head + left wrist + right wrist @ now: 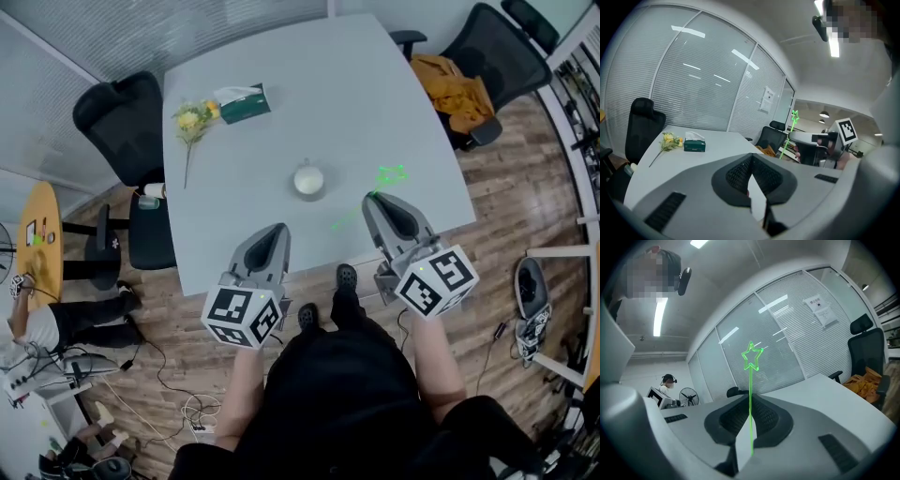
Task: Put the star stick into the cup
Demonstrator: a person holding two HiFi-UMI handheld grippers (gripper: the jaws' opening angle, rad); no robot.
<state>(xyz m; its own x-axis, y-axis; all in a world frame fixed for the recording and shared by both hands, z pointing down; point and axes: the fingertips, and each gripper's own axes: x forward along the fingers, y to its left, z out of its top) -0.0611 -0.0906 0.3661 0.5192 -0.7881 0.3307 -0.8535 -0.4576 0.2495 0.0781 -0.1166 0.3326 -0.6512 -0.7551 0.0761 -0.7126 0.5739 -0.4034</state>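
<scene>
Dark-clothed person (347,394) stands at the 6 o'clock edge of a pale grey desk (375,94), a pair of tongs in each hand. Black office chairs flank the desk: one (122,117) at 10 o'clock, another (502,52) at 2 o'clock with an orange garment (455,94) on its seat.

The left tongs (278,228) hover over the near edge, pressed together with nothing between them. The right tongs (372,199), at 3 o'clock from the left pair, pinch the shaft of the green star stick (392,175), which is clear of the desk. The right gripper view shows the stick rising from the closed tips with its outlined star (752,357) on top.

A green tissue box (242,101) and a yellow flower (192,122) lie at 11 and 10 o'clock from the white cup (308,180). The cup stands upright and open near the desk's centre, with the star just off it at 3 o'clock and not touching.

The stick looks very thin and light, likely springy plastic, so it may swivel or slide in a light pinch. The hold sits low on the shaft, which suits the job if the star goes in first; the bare end going down would call for a grip higher up. The cup looks small and light, and a sideways knock could shift or tip it.
</scene>
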